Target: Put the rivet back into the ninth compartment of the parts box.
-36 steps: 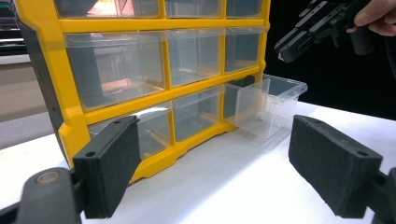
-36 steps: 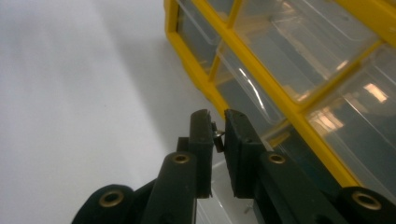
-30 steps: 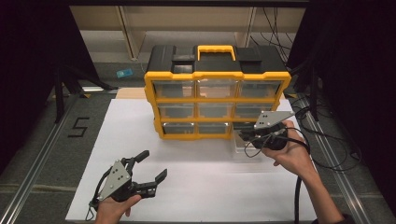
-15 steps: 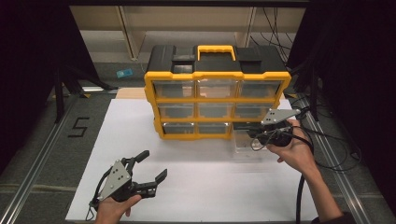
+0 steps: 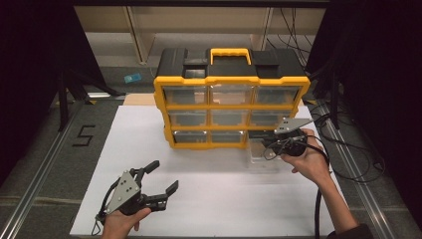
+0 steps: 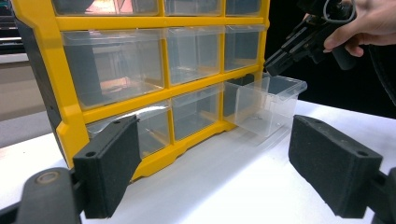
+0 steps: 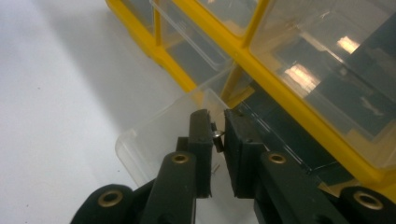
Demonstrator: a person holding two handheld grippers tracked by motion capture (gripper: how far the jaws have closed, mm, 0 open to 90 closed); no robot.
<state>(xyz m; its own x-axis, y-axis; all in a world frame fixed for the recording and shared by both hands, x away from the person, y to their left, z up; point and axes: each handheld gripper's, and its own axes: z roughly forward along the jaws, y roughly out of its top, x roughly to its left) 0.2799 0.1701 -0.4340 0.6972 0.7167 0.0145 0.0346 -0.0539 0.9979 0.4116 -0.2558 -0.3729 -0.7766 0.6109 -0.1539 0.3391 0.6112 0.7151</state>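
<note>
Right gripper (image 7: 216, 135) has sunk over the pulled-out drawer (image 6: 268, 105), fingers narrow, pinching a small screw (image 7: 217, 136); left gripper (image 5: 159, 181) stays, fingers wide.

— What surrounds the bench (image 5: 209, 199)?
— A white top, with metal rails (image 5: 35, 186) along its left and right sides. Grey floor to the left carries a black "5" mark (image 5: 83, 135) and a small blue object (image 5: 132, 78) farther off.
— And beyond?
— Pale shelving (image 5: 149, 25) at the far side, dark curtains (image 5: 30, 74) on both sides, black cables (image 5: 353, 154) trailing at right.
</note>
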